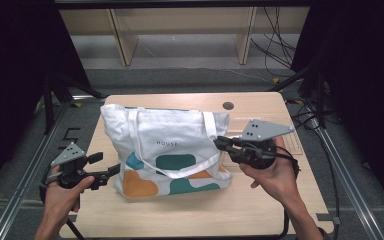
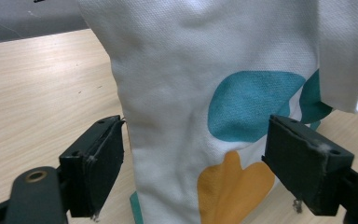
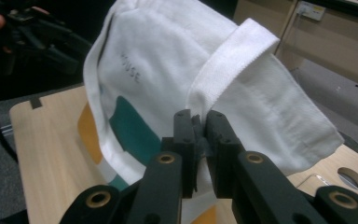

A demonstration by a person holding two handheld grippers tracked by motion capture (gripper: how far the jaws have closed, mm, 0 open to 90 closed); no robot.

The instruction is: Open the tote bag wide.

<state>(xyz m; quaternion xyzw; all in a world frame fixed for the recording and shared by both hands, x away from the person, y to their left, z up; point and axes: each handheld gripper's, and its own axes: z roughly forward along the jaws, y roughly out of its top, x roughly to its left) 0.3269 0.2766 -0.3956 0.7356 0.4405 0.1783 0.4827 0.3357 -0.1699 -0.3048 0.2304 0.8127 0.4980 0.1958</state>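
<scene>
tote [image 1: 172, 150] lies flat mid-table [image 1: 260, 210] — soft, light, floppy cloth. my right gripper [image 1: 220, 143] is pinched on its right edge; left gripper [image 1: 111, 172] gapes at the left edge — i'd grip there.

A light wooden table [image 1: 260, 200] carries a white tote bag [image 1: 170, 137].

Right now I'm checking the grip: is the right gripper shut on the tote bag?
Shut: the right gripper pinches the tote bag edge.

Tote bag [image 1: 167, 150] on table [image 1: 260, 210], between left gripper [image 1: 111, 172] and right gripper [image 1: 221, 144].
</scene>
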